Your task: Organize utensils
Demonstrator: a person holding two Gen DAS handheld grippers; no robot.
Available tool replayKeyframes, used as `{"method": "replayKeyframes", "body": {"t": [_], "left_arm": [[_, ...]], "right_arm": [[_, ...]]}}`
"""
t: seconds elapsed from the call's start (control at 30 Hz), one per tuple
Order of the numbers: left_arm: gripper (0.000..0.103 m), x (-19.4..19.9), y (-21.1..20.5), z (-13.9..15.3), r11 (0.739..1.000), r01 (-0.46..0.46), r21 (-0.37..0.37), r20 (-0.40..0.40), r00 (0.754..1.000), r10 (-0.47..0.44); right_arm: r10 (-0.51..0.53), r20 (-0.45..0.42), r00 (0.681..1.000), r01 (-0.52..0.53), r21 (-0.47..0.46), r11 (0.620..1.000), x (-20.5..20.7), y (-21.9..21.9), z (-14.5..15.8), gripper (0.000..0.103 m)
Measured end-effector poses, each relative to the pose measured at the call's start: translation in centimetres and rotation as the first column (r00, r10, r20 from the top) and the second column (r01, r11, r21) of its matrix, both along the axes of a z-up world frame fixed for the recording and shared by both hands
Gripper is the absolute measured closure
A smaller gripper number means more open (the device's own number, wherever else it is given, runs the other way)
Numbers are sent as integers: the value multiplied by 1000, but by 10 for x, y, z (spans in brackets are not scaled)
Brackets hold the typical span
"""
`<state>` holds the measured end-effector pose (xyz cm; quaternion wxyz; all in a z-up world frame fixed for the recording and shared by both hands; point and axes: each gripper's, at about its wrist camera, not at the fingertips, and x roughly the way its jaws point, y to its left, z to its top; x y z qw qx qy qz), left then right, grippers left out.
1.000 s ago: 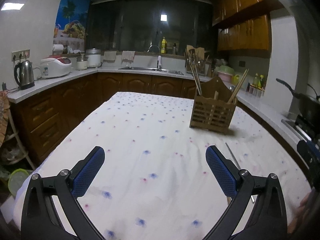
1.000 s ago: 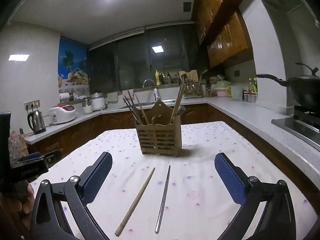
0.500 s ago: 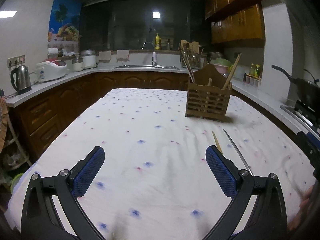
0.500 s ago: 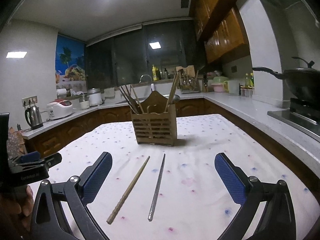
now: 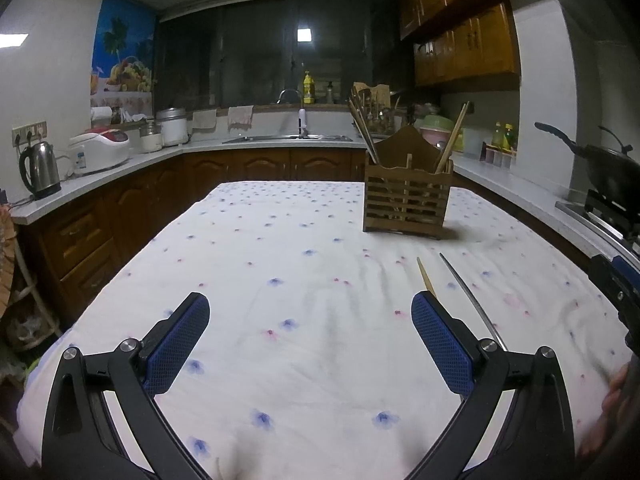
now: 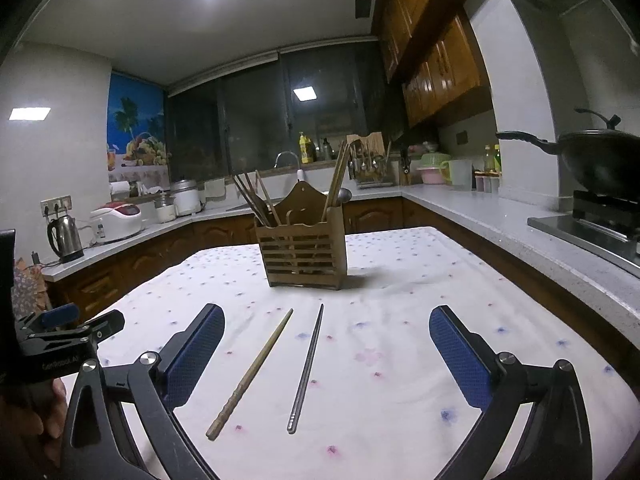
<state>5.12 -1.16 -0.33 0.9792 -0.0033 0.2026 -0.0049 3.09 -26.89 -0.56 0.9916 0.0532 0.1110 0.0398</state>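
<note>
Two loose chopsticks lie side by side on the cloth-covered surface: a wooden chopstick and a metal chopstick, both pointing away toward the wooden utensil holder that stands farther out. In the right wrist view both sticks sit between the spread jaws of the right gripper, the wooden one nearer the left jaw, neither touched. The left gripper also has its jaws wide apart and holds nothing; only bare cloth lies between them.

Compared with half a second ago, the sticks in the right view reach closer to the camera and the holder stands a little farther off. In the left view the holder has slid slightly leftward in the picture and the wooden stick shows a bit more of its length.

In the left view the wooden chopstick is cut off behind the right jaw, and the metal chopstick runs just outside that jaw, its near end hidden by the frame. The holder shows upright sticks in both end compartments; what lies lower inside is hard to make out.

Only the right view shows both sticks whole. At its left edge the other gripper appears, gripped by a hand.
</note>
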Motion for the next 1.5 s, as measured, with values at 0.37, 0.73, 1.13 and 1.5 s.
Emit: {"method": "replayKeyframes", "body": {"t": [0.37,0.73,1.13,1.5], "left_arm": [[0,-2,-1,-6,1000,-10,9,4,1000,10],[0,-4,-1,-9,1000,-13,14,16,1000,13],[0,-3,1,-9,1000,-15,11,14,1000,15],[0,-6,2,-6,1000,-20,13,25,999,20]], "right_arm": [[2,-6,1000,-2,2,1000,-2,-3,-5,0],[5,9,1000,-5,-4,1000,-5,-2,-5,0],[11,9,1000,-11,-9,1000,-2,1,-4,0],[18,17,1000,-18,-12,1000,-2,4,-3,0]]}}
